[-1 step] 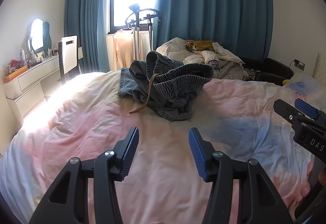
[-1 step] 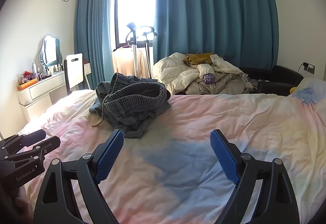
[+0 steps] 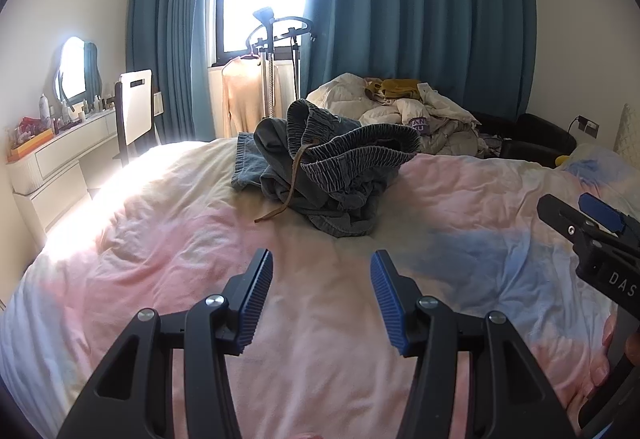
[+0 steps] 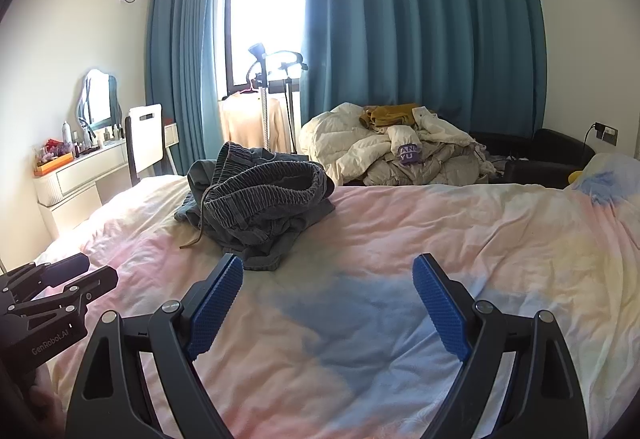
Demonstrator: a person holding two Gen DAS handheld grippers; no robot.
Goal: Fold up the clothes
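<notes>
Matched the other pictures of this same instant in every visible part — same heap, same spread of the fingers, nothing shifted.

In the left wrist view: at the far left edge, stood a white dressing table (image 3: 60,155) with a mirror above it. Just right of that, teal curtains (image 3: 420,19) framing a bright window. At centre, lay crumpled grey trousers (image 3: 328,175) on the pink-and-blue bedcover (image 3: 160,259), waistband gaping upward, a brown drawstring (image 3: 286,195) trailing down toward lower left. Below them, at bottom centre, hovered the left gripper (image 3: 322,297) low over the cover, level, aimed straight at the heap, fingers parted to a middling gap and gripping nothing, well short of the cloth. At the right edge, poked in the right gripper (image 3: 592,215) side-on, with a bit of a hand beneath it.

In the right wrist view: at lower left, showed the left gripper (image 4: 52,283) from the side. Up and right of it, sat the grey trousers (image 4: 260,199), left of centre. At bottom centre, hung the right gripper (image 4: 328,301), spread wide — empty, pointed at bare cover to the right of the heap. Beyond, upper right of centre, piled pale bedding (image 4: 392,155).
</notes>
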